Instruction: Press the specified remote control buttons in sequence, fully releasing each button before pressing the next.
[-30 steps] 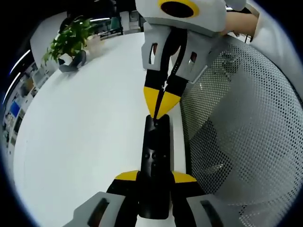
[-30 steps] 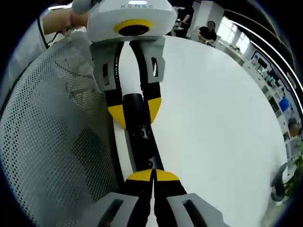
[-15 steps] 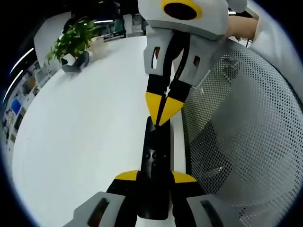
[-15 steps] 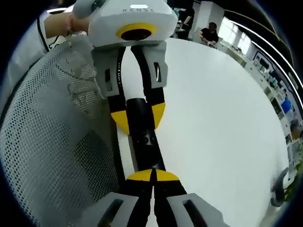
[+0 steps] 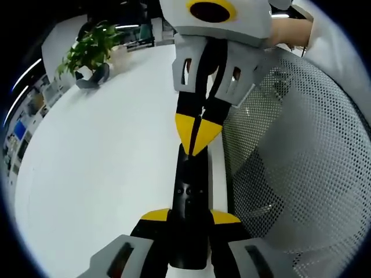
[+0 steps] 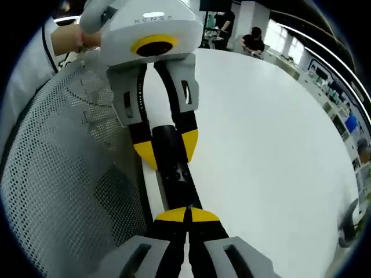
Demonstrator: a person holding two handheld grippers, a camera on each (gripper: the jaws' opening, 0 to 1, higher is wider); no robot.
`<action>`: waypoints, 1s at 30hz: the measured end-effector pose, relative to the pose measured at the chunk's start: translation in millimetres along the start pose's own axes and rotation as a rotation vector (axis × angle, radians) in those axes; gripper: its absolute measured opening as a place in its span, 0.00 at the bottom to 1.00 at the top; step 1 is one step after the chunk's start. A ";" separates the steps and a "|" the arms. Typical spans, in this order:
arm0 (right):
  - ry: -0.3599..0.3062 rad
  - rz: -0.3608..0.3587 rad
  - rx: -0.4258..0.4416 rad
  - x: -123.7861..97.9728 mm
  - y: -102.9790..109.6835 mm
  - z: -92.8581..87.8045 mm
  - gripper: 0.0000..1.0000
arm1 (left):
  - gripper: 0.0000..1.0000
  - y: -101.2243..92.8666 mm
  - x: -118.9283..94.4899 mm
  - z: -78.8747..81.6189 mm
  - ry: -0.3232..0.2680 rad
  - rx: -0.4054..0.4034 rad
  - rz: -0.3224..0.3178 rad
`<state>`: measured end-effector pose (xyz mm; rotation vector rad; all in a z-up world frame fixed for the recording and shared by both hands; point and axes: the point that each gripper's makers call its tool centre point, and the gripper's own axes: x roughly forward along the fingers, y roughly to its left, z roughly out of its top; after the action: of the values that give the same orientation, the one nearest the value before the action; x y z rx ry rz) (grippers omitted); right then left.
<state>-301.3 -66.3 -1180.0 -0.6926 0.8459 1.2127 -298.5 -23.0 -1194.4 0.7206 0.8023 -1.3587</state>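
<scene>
A black remote control (image 5: 190, 186) sticks out over the white table's edge, and my left gripper (image 5: 190, 218) is shut on its near end. In the left gripper view my right gripper (image 5: 195, 146) comes down from the top, shut, with its yellow tips resting at the remote's far end. In the right gripper view my right gripper (image 6: 186, 215) is shut with its tips on the remote control (image 6: 178, 176). There the left gripper (image 6: 167, 148) clamps the remote's other end from above. Small buttons show on the remote's top face.
A grey mesh chair back (image 5: 290, 162) stands close beside the remote, also the chair back (image 6: 64, 174). The white table (image 5: 98, 150) spreads to the other side, with a potted plant (image 5: 88, 49) at its far edge. A person's hand (image 6: 69, 37) holds the left gripper. People sit far off (image 6: 254, 39).
My right gripper's shut tips have crept slightly along the remote toward the left gripper. The left gripper's hold on the remote is unchanged; both views shifted a little.
</scene>
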 end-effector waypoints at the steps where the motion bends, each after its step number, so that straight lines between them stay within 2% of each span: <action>1: -0.002 0.003 -0.002 0.4 0.9 0.5 0.00 | 0.24 0.0 0.1 0.0 -0.001 -0.001 0.000; 8: 0.033 0.017 -0.117 3.2 2.1 1.2 0.00 | 0.24 -0.1 0.5 0.0 -0.011 -0.004 0.002; 11: 0.071 0.012 -0.234 5.5 1.4 3.2 0.00 | 0.24 -0.2 0.6 0.0 -0.015 0.002 0.001; 13: 0.097 -0.003 -0.269 7.3 0.8 3.7 0.00 | 0.24 -0.2 0.6 0.0 -0.017 0.005 -0.001; 17: 0.093 -0.004 -0.258 6.9 -0.1 2.9 0.00 | 0.24 -0.1 0.7 -0.1 -0.015 0.006 -0.002; 20: 0.006 0.013 -0.122 4.1 -0.2 4.2 0.00 | 0.24 -0.2 0.6 0.0 -0.013 0.001 -0.002; 23: 0.000 0.024 -0.132 2.3 2.1 2.3 0.01 | 0.24 -0.3 0.7 0.0 -0.008 0.001 0.000; 28: 0.010 -0.023 -0.205 3.1 -3.7 5.1 0.09 | 0.24 -0.3 0.8 -0.3 -0.010 0.003 -0.001; 30: 0.008 0.057 -0.176 5.4 3.6 4.6 0.04 | 0.24 -0.3 0.9 -0.5 -0.015 0.004 -0.002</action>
<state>-303.2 -58.9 -1182.2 -0.8205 0.7755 1.3474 -298.8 -23.2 -1195.4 0.7124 0.7891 -1.3660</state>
